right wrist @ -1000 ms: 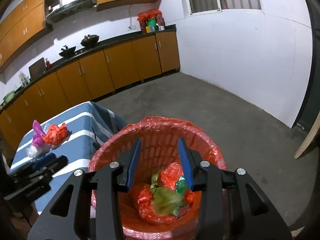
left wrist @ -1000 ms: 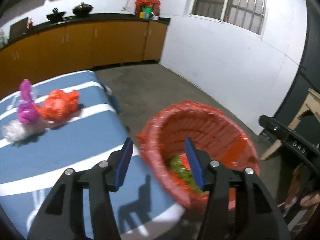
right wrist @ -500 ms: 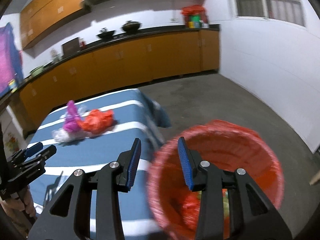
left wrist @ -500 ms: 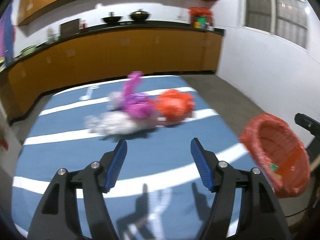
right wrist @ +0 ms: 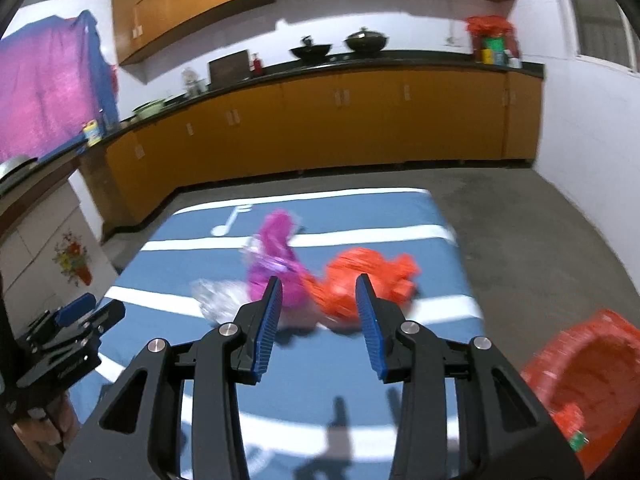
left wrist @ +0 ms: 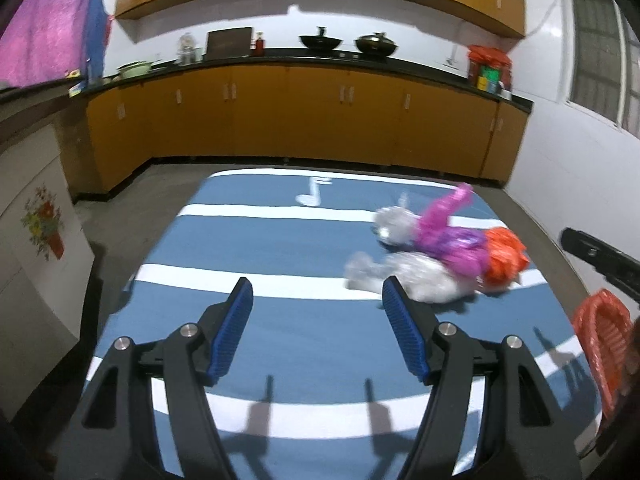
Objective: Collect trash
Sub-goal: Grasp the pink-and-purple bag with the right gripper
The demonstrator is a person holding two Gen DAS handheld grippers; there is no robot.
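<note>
Three crumpled bags lay bunched together, touching, on the blue-and-white striped table [left wrist: 280, 320]: clear bag [left wrist: 416, 278], purple bag [left wrist: 452, 240], orange bag [left wrist: 502, 258]. Left hand-held gripper [left wrist: 316, 292] hovered over bare cloth just left of the clear bag, jaws apart w/ nothing between; they'd just been opening. Right hand-held gripper [right wrist: 318, 292] pointed at the purple/orange bags, jaws part-open, empty. Red-lined trash basket [right wrist: 592, 372] stood off the table's right edge.

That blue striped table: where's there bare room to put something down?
The blue-and-white striped tablecloth is bare on its left half and near strip. It is crowded at the right, where the clear, magenta and orange plastic bags bunch together.
</note>
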